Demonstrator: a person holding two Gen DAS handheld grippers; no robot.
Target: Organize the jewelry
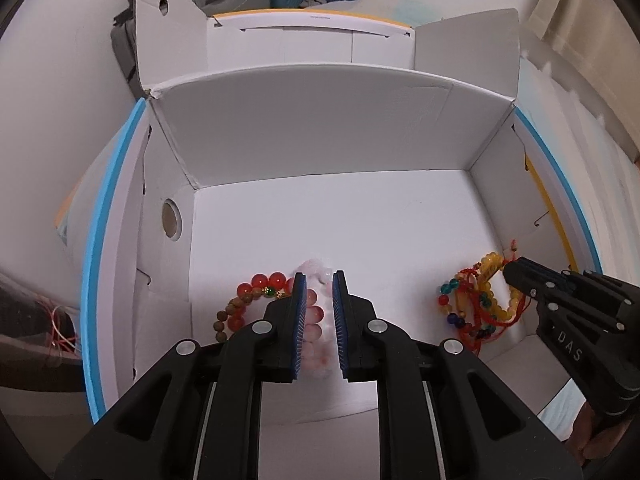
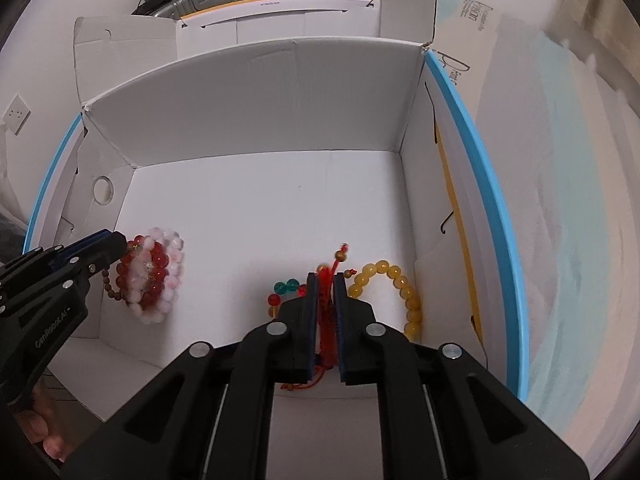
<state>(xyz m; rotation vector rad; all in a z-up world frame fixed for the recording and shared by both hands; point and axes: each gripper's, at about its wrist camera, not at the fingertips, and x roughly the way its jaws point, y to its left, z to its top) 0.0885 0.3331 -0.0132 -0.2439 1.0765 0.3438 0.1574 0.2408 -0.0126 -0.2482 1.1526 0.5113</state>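
White cardboard box point(image 1: 328, 216): open-topped, flaps up; its pale floor fills the middle of both views and holds all the jewelry.
Left pile: red glass-bead bracelet point(image 1: 266, 282), brown wooden-bead bracelet point(image 1: 224, 316) and pale pink bead bracelet point(image 1: 316, 320) lie bunched at lower centre of the left wrist view; middle left in the right wrist view.
Left gripper point(image 1: 320, 280): jaws a narrow gap apart, straddling the pink beads, which run lengthwise between the blue pads point(image 1: 301, 308); whether the pads press them I cannot tell.
Right pile: red braided cord bracelet point(image 2: 326, 320), teal and red glass beads point(image 2: 285, 292) and yellow amber-like bead bracelet point(image 2: 400, 288) sit lower centre of the right wrist view.
Right gripper point(image 2: 325, 280): jaws nearly together with the red cord between them, seemingly pinched.
Key relation: each pile lies straight ahead of its own claw; the cord's long axis runs along the right fingers, so a straight lift looks fitting.
Risk: judged, the tangled strands may drag neighbours along.
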